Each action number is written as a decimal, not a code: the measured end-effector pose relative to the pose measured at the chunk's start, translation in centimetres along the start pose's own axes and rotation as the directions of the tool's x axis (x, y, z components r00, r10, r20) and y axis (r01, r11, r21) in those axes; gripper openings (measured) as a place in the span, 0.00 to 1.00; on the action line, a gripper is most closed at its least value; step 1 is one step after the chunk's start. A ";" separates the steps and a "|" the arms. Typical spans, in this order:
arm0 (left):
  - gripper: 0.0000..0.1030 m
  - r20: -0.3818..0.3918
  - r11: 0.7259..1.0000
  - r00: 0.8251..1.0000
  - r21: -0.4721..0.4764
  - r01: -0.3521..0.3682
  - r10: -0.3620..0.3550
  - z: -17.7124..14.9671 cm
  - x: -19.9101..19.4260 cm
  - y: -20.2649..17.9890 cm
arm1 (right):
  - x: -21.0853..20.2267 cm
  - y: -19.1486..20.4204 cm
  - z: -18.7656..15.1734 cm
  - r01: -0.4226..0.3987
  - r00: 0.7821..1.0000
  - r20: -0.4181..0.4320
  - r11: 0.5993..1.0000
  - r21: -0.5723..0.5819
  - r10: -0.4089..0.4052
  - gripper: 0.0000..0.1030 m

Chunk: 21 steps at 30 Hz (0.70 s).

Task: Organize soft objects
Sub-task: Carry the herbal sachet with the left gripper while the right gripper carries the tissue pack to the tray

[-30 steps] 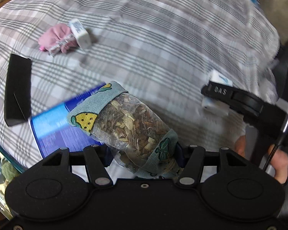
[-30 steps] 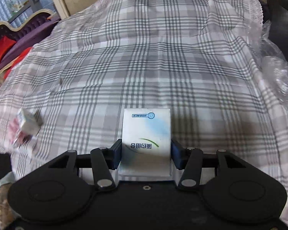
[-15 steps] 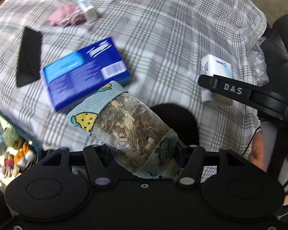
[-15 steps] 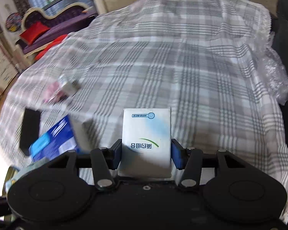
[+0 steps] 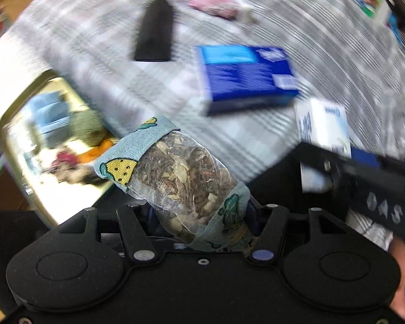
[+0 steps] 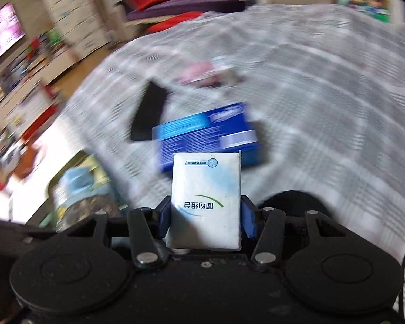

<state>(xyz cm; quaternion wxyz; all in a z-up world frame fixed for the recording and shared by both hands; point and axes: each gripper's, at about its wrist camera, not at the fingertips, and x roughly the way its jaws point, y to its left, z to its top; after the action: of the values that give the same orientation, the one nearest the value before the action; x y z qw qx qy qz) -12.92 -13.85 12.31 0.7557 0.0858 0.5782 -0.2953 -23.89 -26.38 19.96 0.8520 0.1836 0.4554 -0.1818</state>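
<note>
Both views heavily motion-blurred; only the held items read sharp.

Left side first: open bin (image 5: 27,145) beside the bed's edge, blurred contents – something light blue, green, orange. Can't tell items apart.

Left gripper (image 5: 199,210) pitched steeply down, clamped on a sachet (image 5: 175,181): clear pouch of dried leaves and chips, blue printed cloth bands at both ends. Jaws pinch its lower end; the rest sticks out up-left, tilted, with its far end over the gap between bin and bed.

On the plaid bedcover (image 5: 108,62), left to right: black flat block (image 5: 155,33), pink bundle (image 5: 213,4) further back with a small white thing beside it, blue box (image 5: 245,77) lying flat, nearer the camera. All apart from each other.

Right gripper (image 6: 205,213) angled down less steeply than the left, closed narrow on a white tissue pack (image 6: 206,199), pads on its two long sides, pack upright between them, print upside down to the camera. In the left view the same pack (image 5: 322,127) shows at right, just off the blue box's corner, with the right gripper's black body below it and a bit of the person's hand (image 5: 399,278) at the frame edge.

Both items are airborne, not resting on anything. The sachet (image 6: 75,205) shows in the right view too, bottom left, blurred, near the bin.
</note>
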 end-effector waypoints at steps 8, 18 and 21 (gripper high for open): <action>0.55 0.034 0.960 0.988 -0.241 -0.139 0.152 -0.5 0.3 10.4 | 3.5 8.4 0.5 -0.078 0.994 -0.084 0.988 -0.131 0.067 0.49; 0.55 -0.080 0.883 0.983 -0.433 -0.184 0.166 -0.6 4.3 19.6 | 10.2 13.5 1.9 -0.082 0.980 -0.196 0.978 -0.190 0.044 0.49; 0.55 -0.107 0.874 0.986 -0.456 -0.166 0.131 -0.4 5.6 21.0 | 11.3 14.2 1.9 -0.086 0.974 -0.224 0.975 -0.204 0.039 0.49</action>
<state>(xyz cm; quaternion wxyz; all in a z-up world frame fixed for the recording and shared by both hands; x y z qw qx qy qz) -0.90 1.41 2.59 0.7531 -0.0421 0.6508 -0.0865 -9.92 -16.63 13.50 0.8168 0.1248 0.5570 -0.0838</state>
